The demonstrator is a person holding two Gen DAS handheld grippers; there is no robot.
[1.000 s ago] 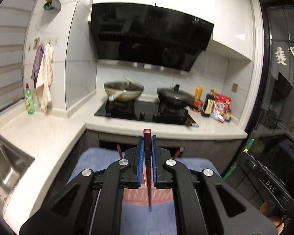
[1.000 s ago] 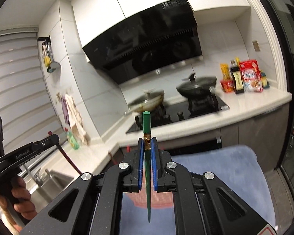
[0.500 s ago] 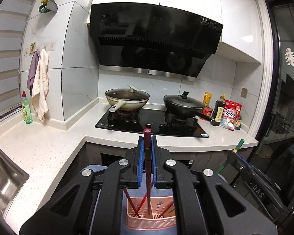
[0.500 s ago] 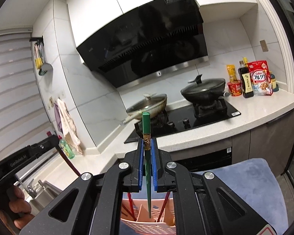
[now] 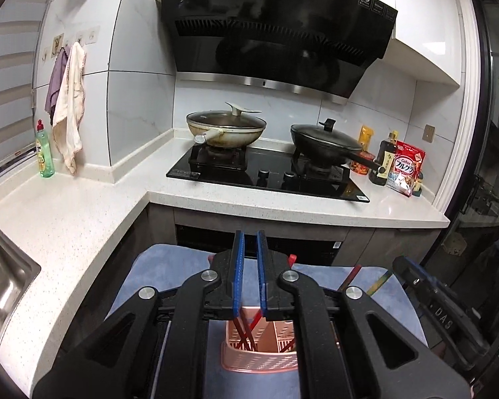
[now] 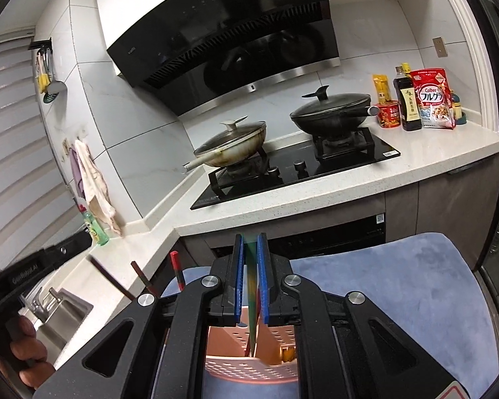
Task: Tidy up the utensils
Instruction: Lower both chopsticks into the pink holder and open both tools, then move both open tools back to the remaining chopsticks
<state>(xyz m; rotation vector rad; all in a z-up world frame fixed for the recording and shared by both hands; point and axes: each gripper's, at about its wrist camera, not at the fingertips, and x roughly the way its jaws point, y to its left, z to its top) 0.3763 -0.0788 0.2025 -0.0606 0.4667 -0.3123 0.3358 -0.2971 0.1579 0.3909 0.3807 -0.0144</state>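
Right wrist view: right claw (image 6: 250,276), jaws just opening, lets a blurred green chopstick (image 6: 251,299) slip through toward the pink basket (image 6: 249,365) below. Falling tilted, it could strike the rim and bounce out. Left claw (image 5: 249,272) hangs released, empty.

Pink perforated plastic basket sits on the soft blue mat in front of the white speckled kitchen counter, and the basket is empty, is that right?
Not quite: the basket is not empty. The left wrist view shows dark red chopsticks standing inside the pink perforated plastic basket. The rest holds: it sits on the soft blue mat in front of the white speckled kitchen counter.
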